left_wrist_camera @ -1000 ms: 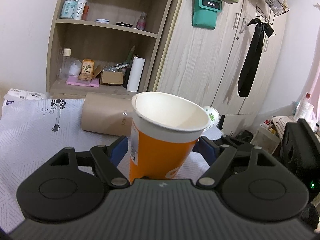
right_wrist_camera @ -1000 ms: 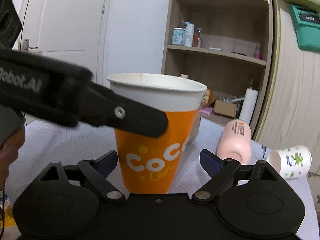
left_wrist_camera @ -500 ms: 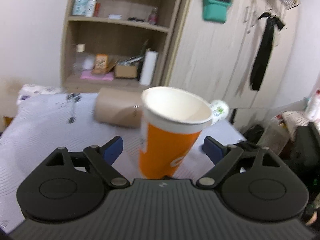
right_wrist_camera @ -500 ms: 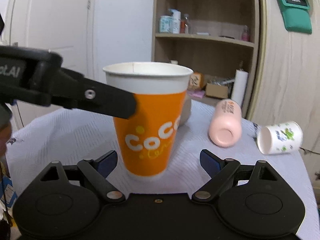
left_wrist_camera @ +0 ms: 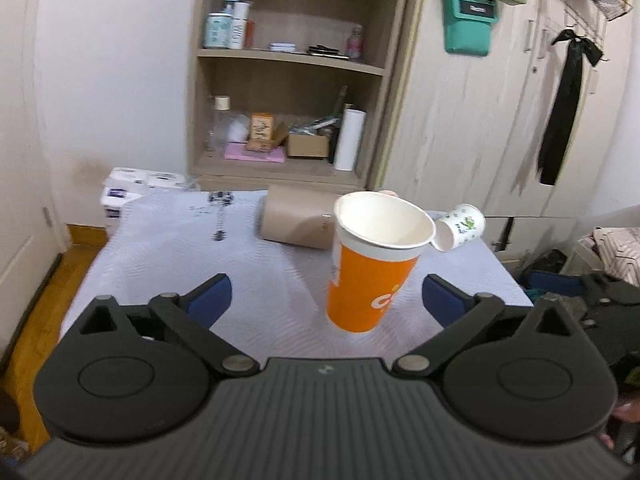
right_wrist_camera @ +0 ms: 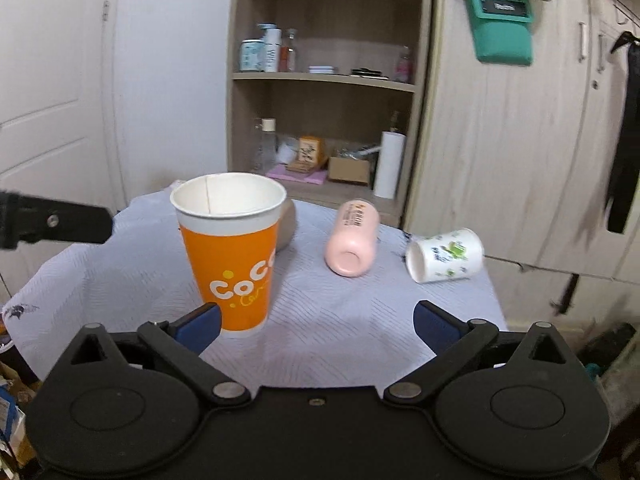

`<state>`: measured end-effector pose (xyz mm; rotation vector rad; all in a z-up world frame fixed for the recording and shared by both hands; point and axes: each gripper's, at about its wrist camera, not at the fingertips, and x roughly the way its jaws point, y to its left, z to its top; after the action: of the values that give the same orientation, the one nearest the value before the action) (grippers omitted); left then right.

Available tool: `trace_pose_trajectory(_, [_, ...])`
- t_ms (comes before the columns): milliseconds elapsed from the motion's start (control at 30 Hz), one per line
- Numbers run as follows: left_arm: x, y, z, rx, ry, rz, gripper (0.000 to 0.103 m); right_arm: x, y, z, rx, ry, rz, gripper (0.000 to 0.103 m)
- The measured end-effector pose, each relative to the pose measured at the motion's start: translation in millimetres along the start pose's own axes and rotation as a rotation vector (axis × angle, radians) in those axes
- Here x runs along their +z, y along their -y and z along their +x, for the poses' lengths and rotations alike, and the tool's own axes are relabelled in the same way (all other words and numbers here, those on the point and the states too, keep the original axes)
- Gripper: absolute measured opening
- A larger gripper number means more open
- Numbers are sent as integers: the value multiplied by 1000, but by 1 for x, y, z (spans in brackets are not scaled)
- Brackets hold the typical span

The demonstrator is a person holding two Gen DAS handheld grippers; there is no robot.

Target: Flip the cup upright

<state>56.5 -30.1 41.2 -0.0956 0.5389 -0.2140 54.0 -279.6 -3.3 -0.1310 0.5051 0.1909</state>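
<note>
Orange cup (right_wrist_camera: 234,252) stands upright, mouth up, on cloth-covered surface (right_wrist_camera: 340,320), free of both grippers; pink bottle (right_wrist_camera: 353,240) and small white cup (right_wrist_camera: 446,255) lie on their sides nearby. Left gripper (left_wrist_camera: 324,296) and right gripper (right_wrist_camera: 316,322) are both spread wide w/ nothing held. Risk: right gripper's left finger (right_wrist_camera: 198,326) sits just beside cup base, so a sideways swing could tip the light, empty cup back over.
</note>
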Motion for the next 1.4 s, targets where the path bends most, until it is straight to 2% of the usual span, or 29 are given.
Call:
trace_pose_trajectory(200, [-1,0,-15,93,-64,-6,103,12,3,-35,-56,7,57,103])
trace_pose_trajectory(333, [-1,-3,-23,96,-65,-18,103,22,5,-49,-89,-12,121,103])
trace_pose_trajectory(500, [2,3,-32,140,-51,27,103,24,-1,-62,-137,-6,102,103])
trace_pose_trajectory(800, [1,4,-34,153,-88,33,103,27,-7,-74,-154,13,93,103])
trace_pose_trajectory(1067, [-1,5,-43,175,-54,39,103,26,-7,-90,-177,59,104,103])
trace_pose_trajectory(1400, [-2,5,-42,182,-47,54,103,23,-9,-83,-201,37,112,103])
